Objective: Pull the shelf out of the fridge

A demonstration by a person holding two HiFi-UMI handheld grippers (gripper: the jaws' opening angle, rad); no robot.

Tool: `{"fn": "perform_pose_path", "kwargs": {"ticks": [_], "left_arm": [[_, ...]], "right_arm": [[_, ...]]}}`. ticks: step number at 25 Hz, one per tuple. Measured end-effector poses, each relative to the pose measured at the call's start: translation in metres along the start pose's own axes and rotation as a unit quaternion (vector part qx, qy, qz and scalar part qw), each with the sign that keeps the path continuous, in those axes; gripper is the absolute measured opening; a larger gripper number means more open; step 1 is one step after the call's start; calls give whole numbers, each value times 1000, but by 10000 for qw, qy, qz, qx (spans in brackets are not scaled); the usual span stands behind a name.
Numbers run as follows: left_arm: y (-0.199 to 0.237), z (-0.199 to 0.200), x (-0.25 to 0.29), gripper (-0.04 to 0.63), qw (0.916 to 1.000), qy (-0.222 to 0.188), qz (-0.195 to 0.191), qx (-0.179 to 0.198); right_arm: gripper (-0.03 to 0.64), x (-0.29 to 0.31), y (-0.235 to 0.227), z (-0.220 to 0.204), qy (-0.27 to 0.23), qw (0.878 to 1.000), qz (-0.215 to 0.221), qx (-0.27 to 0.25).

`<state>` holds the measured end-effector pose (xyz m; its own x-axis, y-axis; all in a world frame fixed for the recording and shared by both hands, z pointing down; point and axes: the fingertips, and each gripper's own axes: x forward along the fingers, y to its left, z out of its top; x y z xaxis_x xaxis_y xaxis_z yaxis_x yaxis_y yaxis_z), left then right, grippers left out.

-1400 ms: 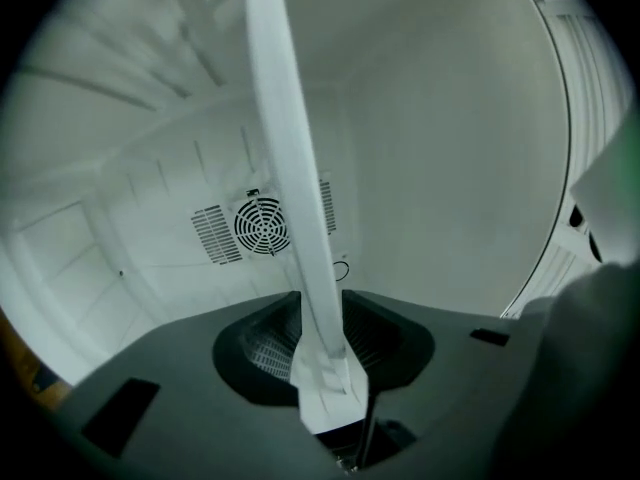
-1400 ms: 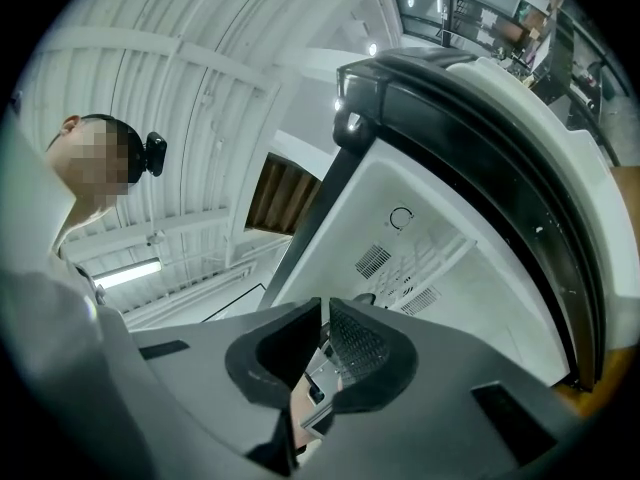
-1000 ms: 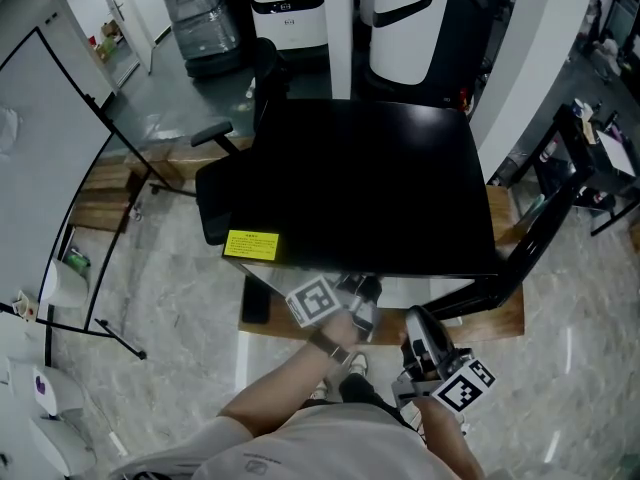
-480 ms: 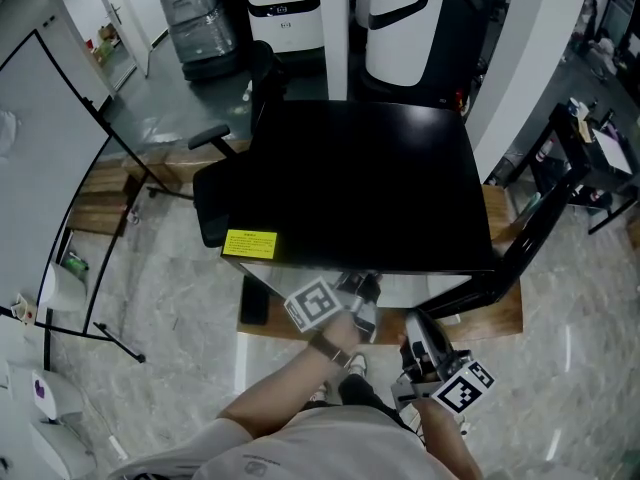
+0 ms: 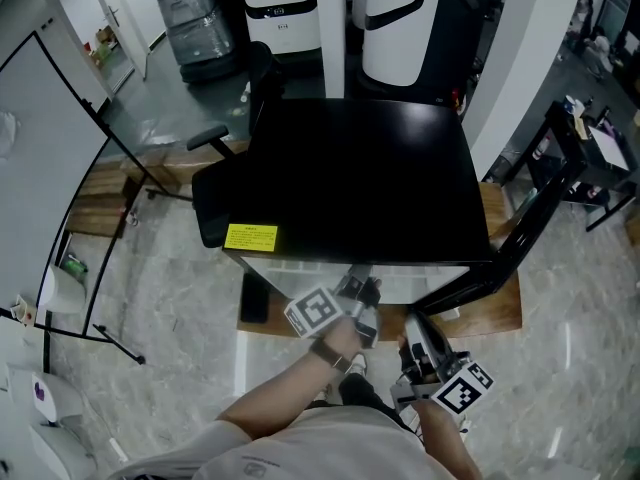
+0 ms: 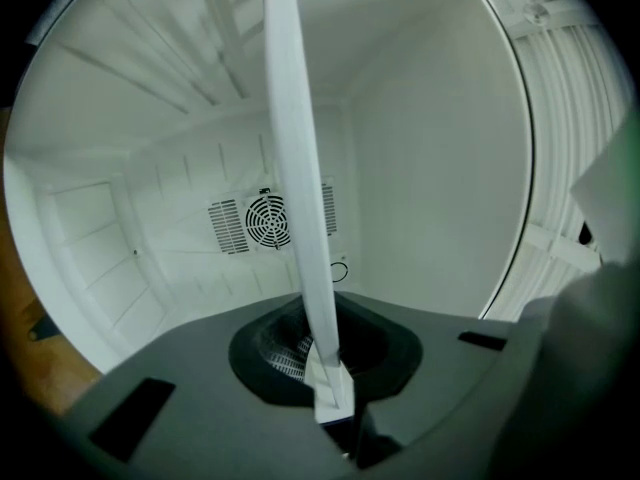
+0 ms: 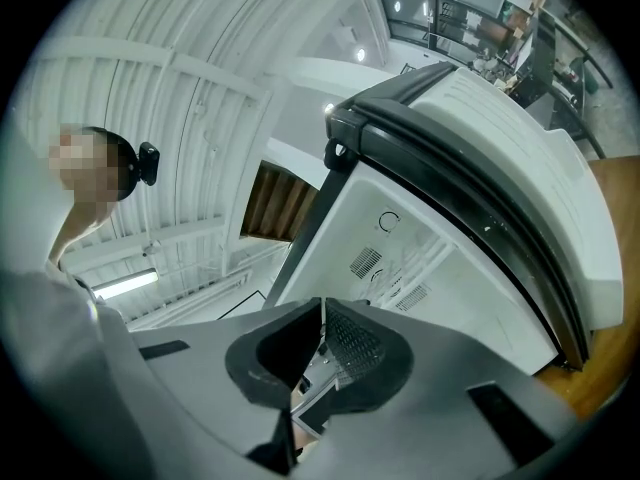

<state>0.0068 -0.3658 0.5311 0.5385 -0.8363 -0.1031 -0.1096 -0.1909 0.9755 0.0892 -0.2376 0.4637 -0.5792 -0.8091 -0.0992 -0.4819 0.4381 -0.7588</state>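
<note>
The black fridge [image 5: 360,178] stands in front of me with its door [image 5: 520,238] swung open to the right. My left gripper [image 5: 362,290] reaches into the opening at the front. In the left gripper view the white shelf [image 6: 295,168] shows edge-on as a long strip running up from the jaws, and the left gripper [image 6: 330,393] is shut on its near edge. Behind it is the white interior with a round fan grille [image 6: 268,220]. My right gripper [image 5: 415,333] hangs lower, close to my body. It is tilted up toward the door [image 7: 470,208], and the right gripper [image 7: 320,353] is shut with nothing in it.
A black office chair [image 5: 225,193] stands against the fridge's left side, near a yellow label [image 5: 250,237]. The fridge rests on a wooden platform [image 5: 500,318]. A water-jug rack [image 5: 195,18] and white machines stand behind. A black desk frame [image 5: 590,168] is at the right.
My left gripper has drawn back a little toward my body, and a bit more white shows under the fridge's front edge. The right gripper has stayed where it was.
</note>
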Motion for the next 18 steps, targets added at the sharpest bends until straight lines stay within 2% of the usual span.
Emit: {"fn": "perform_pose_path", "kwargs": {"ticks": [10, 13, 18], "left_arm": [[-5, -13, -24, 25, 10000, -7, 78, -36], [-6, -16, -34, 25, 9998, 35, 151, 146], [-11, -24, -44, 26, 9999, 23, 115, -61]], "right_arm": [[23, -14, 6, -10, -56, 10000, -36, 51], [23, -18, 11, -14, -76, 9999, -44, 61], [23, -26, 18, -21, -123, 9999, -65, 59]]}}
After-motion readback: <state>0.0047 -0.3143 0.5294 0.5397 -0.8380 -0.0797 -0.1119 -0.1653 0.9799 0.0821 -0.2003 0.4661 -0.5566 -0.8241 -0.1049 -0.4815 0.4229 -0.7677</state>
